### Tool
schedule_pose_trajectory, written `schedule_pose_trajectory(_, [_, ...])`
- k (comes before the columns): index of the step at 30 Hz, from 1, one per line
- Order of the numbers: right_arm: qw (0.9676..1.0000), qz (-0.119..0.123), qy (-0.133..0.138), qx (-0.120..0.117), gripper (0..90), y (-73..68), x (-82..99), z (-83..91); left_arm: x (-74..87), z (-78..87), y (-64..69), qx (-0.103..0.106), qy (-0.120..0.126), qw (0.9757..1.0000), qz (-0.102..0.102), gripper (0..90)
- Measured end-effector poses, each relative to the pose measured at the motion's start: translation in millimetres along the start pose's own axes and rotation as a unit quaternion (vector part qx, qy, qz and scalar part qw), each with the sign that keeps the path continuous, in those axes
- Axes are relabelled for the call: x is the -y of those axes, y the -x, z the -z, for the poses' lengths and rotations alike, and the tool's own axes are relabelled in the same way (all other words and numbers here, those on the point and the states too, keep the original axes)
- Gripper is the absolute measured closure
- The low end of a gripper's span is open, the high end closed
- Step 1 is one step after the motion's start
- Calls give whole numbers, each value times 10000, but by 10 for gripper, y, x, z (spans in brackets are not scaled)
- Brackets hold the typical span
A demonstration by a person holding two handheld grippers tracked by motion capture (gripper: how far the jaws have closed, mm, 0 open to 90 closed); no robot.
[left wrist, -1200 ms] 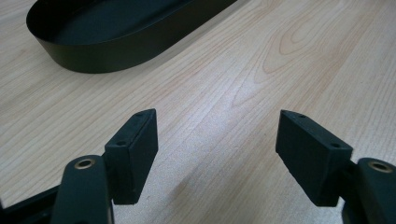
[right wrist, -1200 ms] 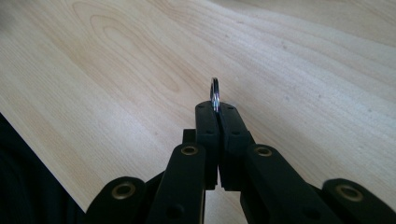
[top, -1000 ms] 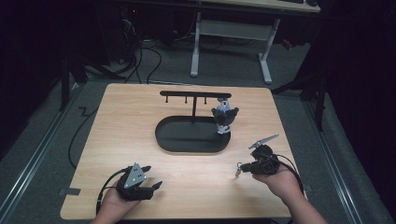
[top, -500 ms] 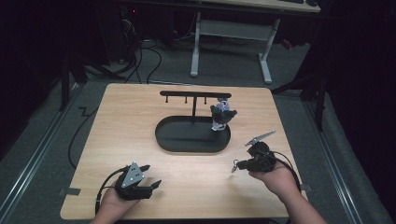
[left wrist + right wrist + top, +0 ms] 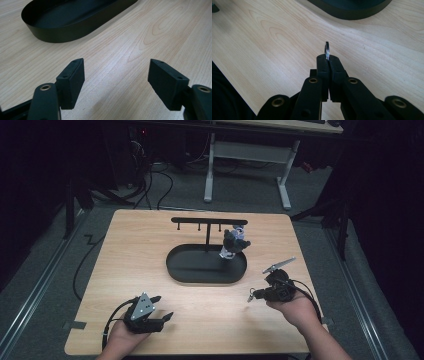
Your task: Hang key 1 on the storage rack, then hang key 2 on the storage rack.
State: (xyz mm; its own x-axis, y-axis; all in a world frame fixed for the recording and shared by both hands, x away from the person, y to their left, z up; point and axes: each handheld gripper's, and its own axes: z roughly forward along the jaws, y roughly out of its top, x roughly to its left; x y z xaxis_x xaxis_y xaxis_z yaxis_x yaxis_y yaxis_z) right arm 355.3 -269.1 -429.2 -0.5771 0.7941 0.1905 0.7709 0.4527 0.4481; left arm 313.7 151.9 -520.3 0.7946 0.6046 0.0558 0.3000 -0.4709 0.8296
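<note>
My right gripper (image 5: pixel 250 297) is at the front right of the table, shut on a thin metal ring (image 5: pixel 327 51) that stands edge-on above its closed tips (image 5: pixel 328 58). In the middle of the table lies a black oval tray (image 5: pixel 175 270). A T-shaped rack (image 5: pixel 210 221) with small hooks rises from it. A small grey and white figure (image 5: pixel 232 242) hangs at the rack's right end, over the tray. My left gripper (image 5: pixel 164 306) rests low at the front left, open, with bare wood between its jaws (image 5: pixel 117 72) and the tray's wall (image 5: pixel 62 35) ahead.
The light wooden table (image 5: pixel 125 250) ends close behind both hands. Dark floor with cables (image 5: pixel 150 180) and a white desk frame (image 5: pixel 245 155) lie beyond its far edge.
My right gripper has shifted a little to the left with the ring in it. The hanging figure has drifted slightly left. The left gripper has stayed put.
</note>
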Motion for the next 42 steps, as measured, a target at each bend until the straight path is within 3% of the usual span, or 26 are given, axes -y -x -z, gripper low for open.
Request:
schedule_pose_trajectory(10, [9999,139,99,15,892,-52,-225,72,-18,-28,8,51,13,10000,-12,304])
schedule_pose_trajectory(14, [9998,22,178,-109,892,-44,-321,72,-4,-17,21,46,-35,10000,-61,303])
schedule_pose_trajectory(18, [9998,79,158,17,892,-58,-435,86,-20,-7,34,24,-4,10000,-67,303])
schedule_pose_trajectory(27, [9995,158,258,-79,892,-76,-797,169,-13,10,32,6,-13,10000,-56,303])
schedule_pose_trajectory(42, [9991,359,219,-36,892,-169,-1386,113,-5,12,15,13,-13,10000,-51,304])
